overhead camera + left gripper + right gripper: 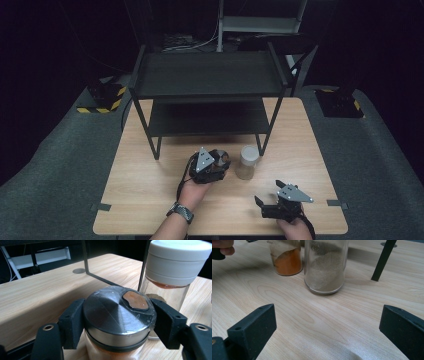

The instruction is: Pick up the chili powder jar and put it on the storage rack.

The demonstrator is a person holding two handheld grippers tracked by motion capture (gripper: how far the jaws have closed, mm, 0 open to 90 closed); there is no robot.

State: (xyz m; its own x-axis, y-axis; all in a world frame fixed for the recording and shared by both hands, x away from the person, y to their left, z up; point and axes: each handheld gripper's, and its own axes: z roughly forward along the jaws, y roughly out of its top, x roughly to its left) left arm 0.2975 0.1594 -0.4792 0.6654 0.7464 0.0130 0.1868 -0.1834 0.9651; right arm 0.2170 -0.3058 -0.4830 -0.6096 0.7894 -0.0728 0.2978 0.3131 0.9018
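Spice jar w/ steel lid [117, 317]: one, orange powder inside, upright on the bench [150, 165], near the front-middle, just in front of the black shelf rack [207, 80]. Left gripper [117, 322] has its jaws clamped on the lid, one black pad each side, both touching the metal rim. In the high view the same gripper [209, 167] sits over the jar, left hand [192, 192] behind it, watch on the wrist.

Jars total: 2. Second one, white-lid jar [248, 161], stands just beside the first, on its right, grey-beige powder in it; in the right gripper view the two stand side by side, orange one [287, 260] left, grey one [325, 267] right, v. close, can't tell if touching.

Grippers: 2. Right gripper [280, 200] is near the front-right bench edge, well apart from both jars; jaws wide open, nothing betw. them, bare wood under in its own view [327, 325]. Right hand [295, 227] at the bottom edge.

Rack: 1, two shelves (upper + lower), 4 legs on the bench; one leg [383, 260] stands right of the grey jar. Both shelves bare as far as visible. Grey 3-cornered plates: 2, one per gripper.
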